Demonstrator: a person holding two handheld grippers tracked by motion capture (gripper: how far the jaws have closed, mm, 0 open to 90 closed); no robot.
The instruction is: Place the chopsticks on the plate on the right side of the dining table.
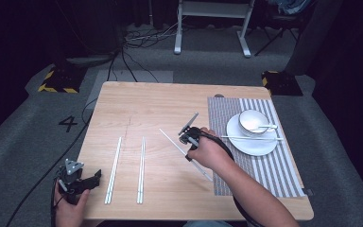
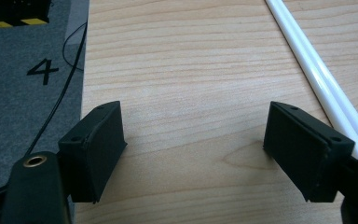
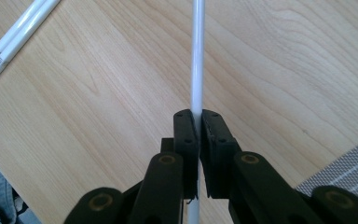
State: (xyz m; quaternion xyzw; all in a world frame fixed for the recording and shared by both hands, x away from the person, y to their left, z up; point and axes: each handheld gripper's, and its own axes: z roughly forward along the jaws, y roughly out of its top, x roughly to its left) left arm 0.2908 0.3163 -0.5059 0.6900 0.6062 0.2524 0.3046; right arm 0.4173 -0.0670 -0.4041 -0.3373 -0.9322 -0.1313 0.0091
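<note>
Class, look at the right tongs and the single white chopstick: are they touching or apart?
Touching. In the right gripper view the right tongs are shut on the white chopstick, both black pads pressed against its sides with no gap.

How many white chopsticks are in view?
6: a left pair and a middle pair lying on the wood, one held chopstick clamped in the right gripper jaws, and a last chopstick across the plate. None looks hidden.
</note>
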